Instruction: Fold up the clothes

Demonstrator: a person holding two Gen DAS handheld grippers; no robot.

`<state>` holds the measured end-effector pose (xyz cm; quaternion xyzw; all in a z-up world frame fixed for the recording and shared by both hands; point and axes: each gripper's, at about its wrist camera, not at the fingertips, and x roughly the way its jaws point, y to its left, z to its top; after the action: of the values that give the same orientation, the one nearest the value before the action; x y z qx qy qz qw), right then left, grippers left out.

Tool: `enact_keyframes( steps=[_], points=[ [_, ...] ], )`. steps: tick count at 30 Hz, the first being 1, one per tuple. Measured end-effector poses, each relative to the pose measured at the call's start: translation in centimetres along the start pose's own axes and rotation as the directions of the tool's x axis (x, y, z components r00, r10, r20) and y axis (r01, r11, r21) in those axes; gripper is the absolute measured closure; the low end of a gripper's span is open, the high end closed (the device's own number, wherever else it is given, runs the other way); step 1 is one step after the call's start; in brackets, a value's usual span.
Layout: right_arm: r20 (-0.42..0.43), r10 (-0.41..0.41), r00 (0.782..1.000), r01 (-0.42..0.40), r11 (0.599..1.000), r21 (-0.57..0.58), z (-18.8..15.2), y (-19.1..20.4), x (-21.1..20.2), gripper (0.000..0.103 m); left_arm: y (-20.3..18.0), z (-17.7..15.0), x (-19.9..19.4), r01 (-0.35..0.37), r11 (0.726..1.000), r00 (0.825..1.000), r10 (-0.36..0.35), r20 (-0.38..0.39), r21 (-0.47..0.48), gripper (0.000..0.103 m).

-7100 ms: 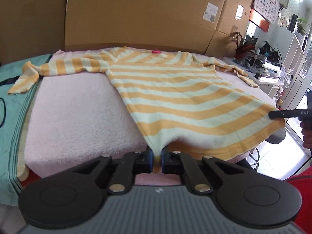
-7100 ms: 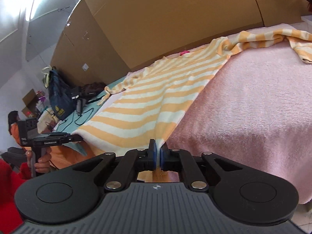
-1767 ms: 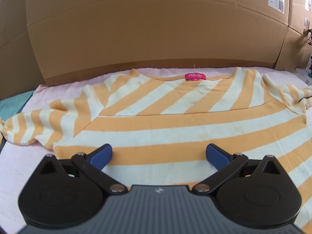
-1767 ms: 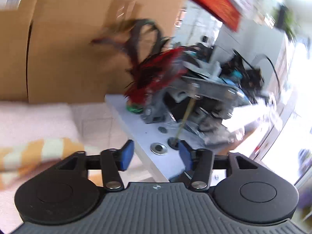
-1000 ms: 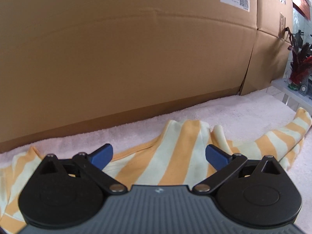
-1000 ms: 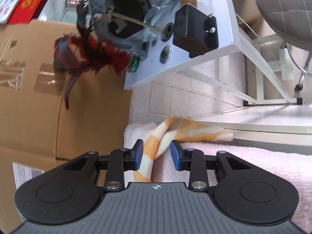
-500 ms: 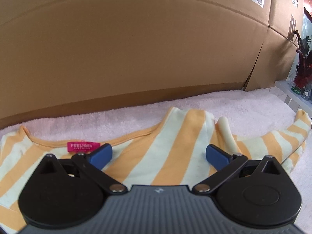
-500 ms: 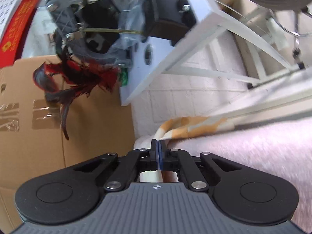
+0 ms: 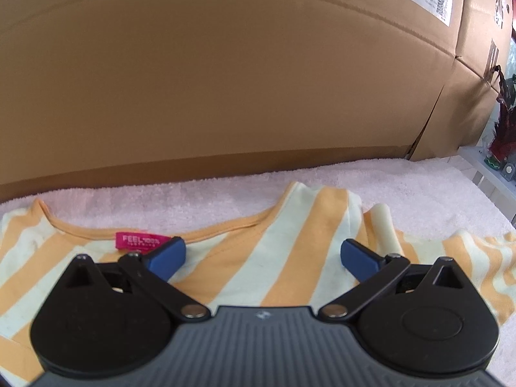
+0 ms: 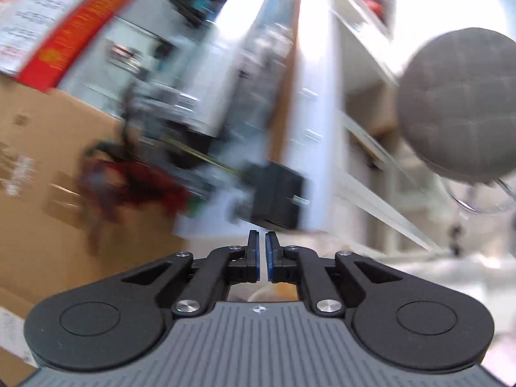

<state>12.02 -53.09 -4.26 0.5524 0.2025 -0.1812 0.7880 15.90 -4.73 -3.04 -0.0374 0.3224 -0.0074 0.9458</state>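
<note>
An orange-and-cream striped shirt (image 9: 306, 242) lies flat on a pink towel (image 9: 419, 187), its pink neck label (image 9: 138, 241) towards the left. My left gripper (image 9: 262, 250) hovers open over the shoulder just right of the collar, with nothing pinched. The shirt's right sleeve (image 9: 477, 251) trails off to the right edge. In the blurred right wrist view, my right gripper (image 10: 262, 251) has its jaws a narrow slit apart and opening slightly. A bit of striped sleeve cloth (image 10: 283, 288) shows between the fingers just behind the pads, still caught there.
Big cardboard boxes (image 9: 225, 80) wall off the back of the towel. To the right stand a white side table with a red feathery plant (image 10: 138, 187) and a black block, and a grey round stool (image 10: 458, 106).
The right gripper shut on the sleeve end at the towel's edge, then swung away fast, blurring its view. The left gripper stayed open and drifted slightly left, bringing the label into view.
</note>
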Motion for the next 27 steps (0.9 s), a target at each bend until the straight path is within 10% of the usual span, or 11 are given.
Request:
enact_keyframes(
  steps=[4, 6, 8, 10, 12, 15, 18, 22, 24, 26, 27],
  points=[
    [-0.133, 0.164, 0.978, -0.187, 0.964, -0.187, -3.2, 2.4, -1.5, 0.078, 0.0, 0.0, 0.0, -0.002, 1.0, 1.0, 0.002, -0.002, 0.007, 0.001],
    [-0.345, 0.259, 0.902, -0.33, 0.929, -0.165, -5.8, 3.7, -0.4, 0.058, 0.0, 0.0, 0.0, -0.003, 1.0, 1.0, 0.003, -0.003, 0.008, 0.001],
    [-0.482, 0.24, 0.843, -0.362, 0.916, -0.176, -8.6, 4.9, 1.1, 0.058, -0.1, 0.0, 0.0, -0.004, 1.0, 1.0, 0.004, -0.002, 0.011, 0.001],
    [-0.46, 0.139, 0.877, -0.284, 0.922, -0.263, -9.9, 5.2, 1.8, 0.059, -0.1, 0.0, 0.0, -0.01, 1.0, 1.0, 0.01, 0.004, 0.007, 0.001],
    [-0.333, 0.037, 0.942, -0.151, 0.934, -0.325, -9.1, 4.4, 1.4, 0.088, -0.2, 0.0, 0.2, -0.023, 1.0, 1.0, 0.023, 0.016, -0.001, 0.001],
    [-0.111, -0.021, 0.994, -0.012, 0.957, -0.29, -7.1, 2.4, -1.4, 0.078, 0.4, 0.2, -0.1, -0.121, 0.991, 0.99, 0.125, 0.066, -0.064, 0.001],
    [-0.164, 0.04, 0.986, -0.089, 0.95, -0.301, -7.5, 2.7, -2.4, 0.06, 1.4, 0.5, 0.7, -0.141, 0.982, 0.989, 0.145, 0.022, -0.124, 0.001],
    [-0.458, 0.227, 0.86, -0.351, 0.914, -0.205, -9.5, 3.3, -0.1, 0.048, 0.5, 0.5, 0.8, -0.133, 0.989, 0.991, 0.134, 0.005, -0.067, 0.001],
    [-0.52, 0.203, 0.83, -0.332, 0.928, -0.168, -10.3, 3.1, 2.2, 0.059, 0.3, 0.4, 0.4, -0.133, 0.989, 0.99, 0.135, 0.028, -0.064, 0.001],
    [-0.419, 0.14, 0.897, -0.227, 0.96, -0.164, -9.3, 1.4, 2.8, 0.103, 0.3, 0.3, 0.0, -0.135, 0.989, 0.989, 0.138, 0.048, -0.068, 0.001],
    [-0.337, 0.135, 0.932, -0.199, 0.966, -0.164, -8.4, 0.5, 2.3, 0.103, 0.2, 0.3, 0.0, -0.132, 0.989, 0.989, 0.135, 0.052, -0.066, 0.001]
  ],
)
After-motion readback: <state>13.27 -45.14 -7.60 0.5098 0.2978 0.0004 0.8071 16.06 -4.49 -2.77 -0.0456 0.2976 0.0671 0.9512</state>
